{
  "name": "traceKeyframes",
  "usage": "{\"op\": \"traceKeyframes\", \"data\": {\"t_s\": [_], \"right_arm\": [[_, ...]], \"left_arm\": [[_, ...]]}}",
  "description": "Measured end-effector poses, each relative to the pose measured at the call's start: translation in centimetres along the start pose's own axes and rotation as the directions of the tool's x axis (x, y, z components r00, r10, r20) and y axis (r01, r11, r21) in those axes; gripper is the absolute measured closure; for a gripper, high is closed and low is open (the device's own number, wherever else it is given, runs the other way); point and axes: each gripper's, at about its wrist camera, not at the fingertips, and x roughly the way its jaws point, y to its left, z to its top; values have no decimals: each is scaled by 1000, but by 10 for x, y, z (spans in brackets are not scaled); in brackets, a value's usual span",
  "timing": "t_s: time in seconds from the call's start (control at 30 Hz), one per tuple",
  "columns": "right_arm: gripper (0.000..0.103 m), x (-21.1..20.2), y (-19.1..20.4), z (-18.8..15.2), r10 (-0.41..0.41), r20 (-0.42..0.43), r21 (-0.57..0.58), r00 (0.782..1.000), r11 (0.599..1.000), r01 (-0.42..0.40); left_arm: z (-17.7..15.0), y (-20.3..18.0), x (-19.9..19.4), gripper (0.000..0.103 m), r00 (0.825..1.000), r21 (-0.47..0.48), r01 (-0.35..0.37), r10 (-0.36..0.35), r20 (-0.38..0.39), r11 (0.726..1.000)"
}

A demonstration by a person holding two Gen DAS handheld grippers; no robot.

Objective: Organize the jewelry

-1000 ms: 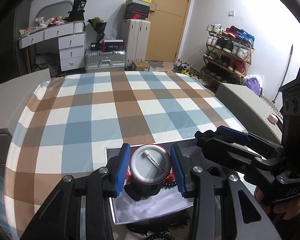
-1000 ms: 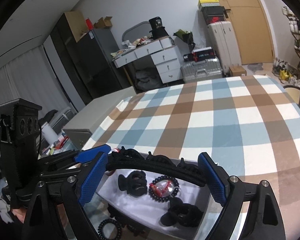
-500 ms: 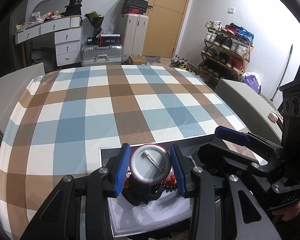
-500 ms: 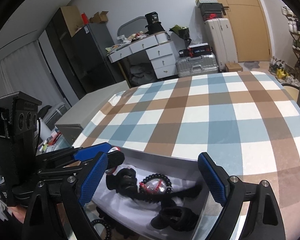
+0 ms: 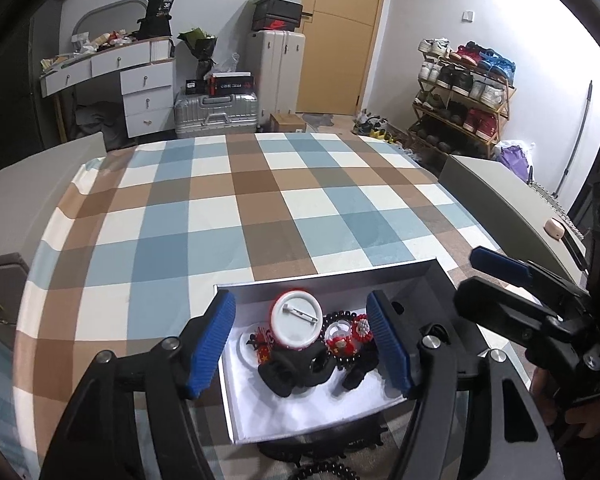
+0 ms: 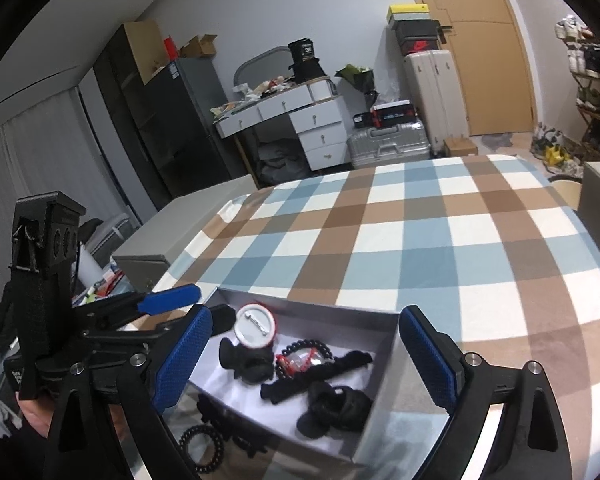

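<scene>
Opening left tongs (image 5: 302, 344) (badge (image 5: 296, 324) seemingly dropped)

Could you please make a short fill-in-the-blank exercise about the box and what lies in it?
1. The round pin badge lies inside the grey ____.
2. The tablecloth has a ____ pattern.
3. The badge has a ____ rim.
4. A black spiral hair tie lies ____ the box.

Missing words: box; checked; red; outside

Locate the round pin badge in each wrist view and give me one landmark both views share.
Left wrist view: round pin badge, pin side up, lower centre, at the far end of the grey box.
Right wrist view: badge lower left, at the box's far left corner.
Shared landmark: silver suitcase beyond the checked cloth.
</scene>
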Motion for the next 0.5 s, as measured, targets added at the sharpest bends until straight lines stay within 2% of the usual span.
{"op": "traceKeyframes", "data": {"t_s": [0.2,0.27,0.33,0.5], "right_arm": [[4,-22,1,-3,-15,34,-2,999,1000,15],[3,-29,3,-3,-16,47,-10,999,1000,16],[2,-38,6,-5,-21,67,-25,998,999,23],[0,-55,15,-9,-17,106,-53,994,998,22]], "left_arm": [[-3,-4,-16,39,999,2,-40,40,25,999],[-5,-5,-21,32,998,3,-52,52,30,999],[-7,-7,-26,31,997,2,-62,62,39,998],[-12,-11,-39,31,994,11,-91,90,65,996]]}}
